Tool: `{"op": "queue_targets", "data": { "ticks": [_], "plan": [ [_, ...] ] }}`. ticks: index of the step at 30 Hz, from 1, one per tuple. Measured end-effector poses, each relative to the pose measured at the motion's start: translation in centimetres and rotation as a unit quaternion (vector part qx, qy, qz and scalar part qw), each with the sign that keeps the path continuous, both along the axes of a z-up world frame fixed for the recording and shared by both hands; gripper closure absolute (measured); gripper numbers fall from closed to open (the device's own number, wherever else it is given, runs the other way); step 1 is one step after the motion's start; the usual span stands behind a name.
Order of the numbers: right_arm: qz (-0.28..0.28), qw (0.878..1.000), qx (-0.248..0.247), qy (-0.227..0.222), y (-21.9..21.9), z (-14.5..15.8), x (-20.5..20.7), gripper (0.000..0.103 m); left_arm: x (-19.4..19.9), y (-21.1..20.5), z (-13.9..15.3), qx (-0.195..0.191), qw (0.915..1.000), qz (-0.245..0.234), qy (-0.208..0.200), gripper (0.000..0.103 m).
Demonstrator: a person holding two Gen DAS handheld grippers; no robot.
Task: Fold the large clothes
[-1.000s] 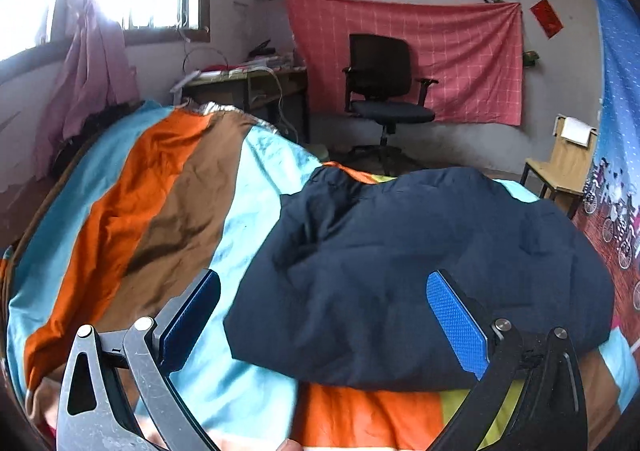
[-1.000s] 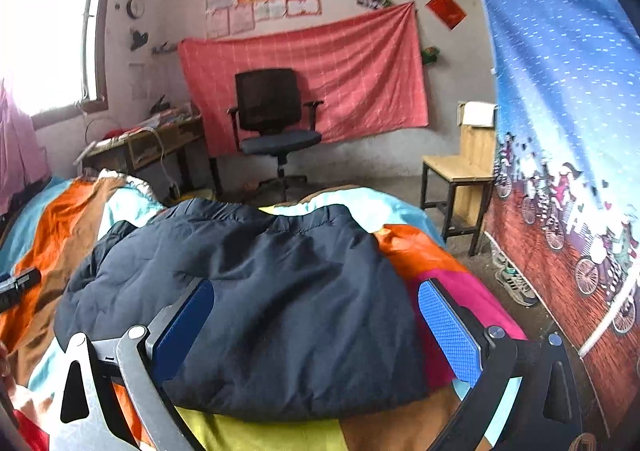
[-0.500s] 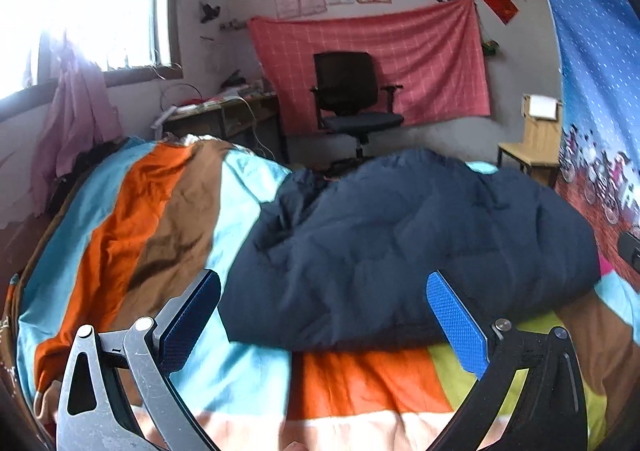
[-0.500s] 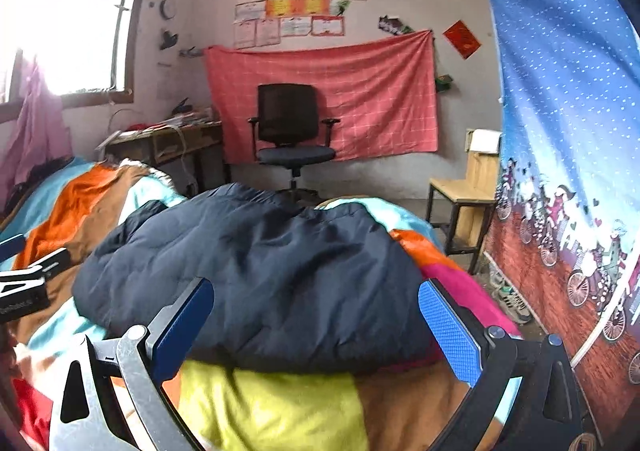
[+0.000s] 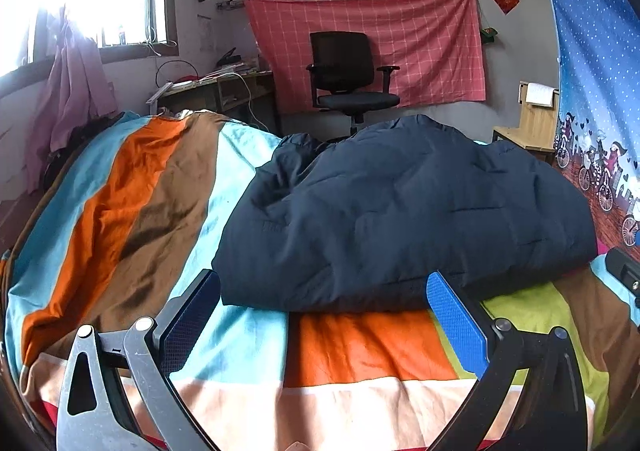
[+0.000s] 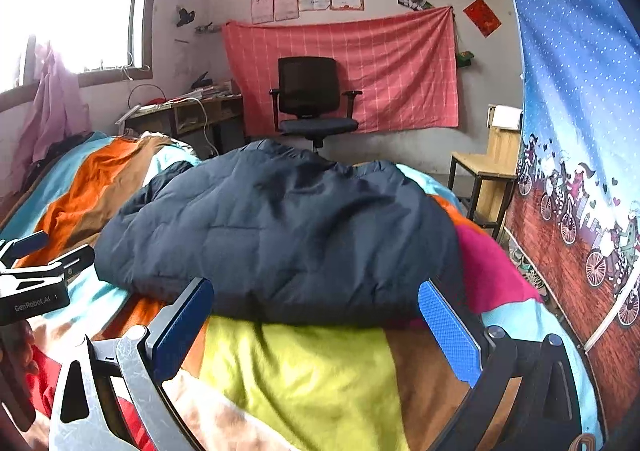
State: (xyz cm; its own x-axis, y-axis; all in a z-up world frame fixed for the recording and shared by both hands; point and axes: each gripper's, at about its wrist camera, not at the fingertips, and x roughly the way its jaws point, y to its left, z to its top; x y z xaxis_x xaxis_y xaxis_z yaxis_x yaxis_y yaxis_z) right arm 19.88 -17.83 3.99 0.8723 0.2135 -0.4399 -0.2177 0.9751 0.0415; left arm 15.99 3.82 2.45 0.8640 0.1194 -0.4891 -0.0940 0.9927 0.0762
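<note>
the navy quilted jacket (image 5: 400, 211) lies in a puffy heap on the bed's striped cover (image 5: 152, 191), toward the far right side of it, and it already looks doubled over on itself. i judge it soft, bulky and fairly light, with a slick shell that could slide out of a thin pinch, so i'd take thick bites of the near hem, one toward each lower corner, rather than nip the padded top. my left gripper (image 5: 322, 313) hangs just short of the near edge, jaws spread wide and holding nothing; my right gripper (image 6: 316, 321) is the same, wide apart and empty, with the hem between its blue pads (image 6: 448, 335) in view. the left gripper also shows at the left edge of the right wrist view (image 6: 32, 287). nothing lies on the jacket or between me and it. beyond the bed stand an office chair (image 5: 348, 75), a cluttered desk (image 5: 216, 91) and a wooden chair (image 6: 488, 167), all well apart, and a blue curtain (image 6: 580, 91) hangs close on the right, which could catch a wide swing.
</note>
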Motion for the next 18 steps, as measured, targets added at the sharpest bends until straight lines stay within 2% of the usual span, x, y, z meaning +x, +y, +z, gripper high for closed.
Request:
{"op": "queue_targets", "data": {
  "ticks": [18],
  "plan": [
    [0.01, 1.0, -0.004, 0.028, 0.6, -1.2, 0.3, 0.0, -1.1, -1.7, -0.8, 0.009, 0.9993, -0.036, 0.003, 0.002]
  ]
}}
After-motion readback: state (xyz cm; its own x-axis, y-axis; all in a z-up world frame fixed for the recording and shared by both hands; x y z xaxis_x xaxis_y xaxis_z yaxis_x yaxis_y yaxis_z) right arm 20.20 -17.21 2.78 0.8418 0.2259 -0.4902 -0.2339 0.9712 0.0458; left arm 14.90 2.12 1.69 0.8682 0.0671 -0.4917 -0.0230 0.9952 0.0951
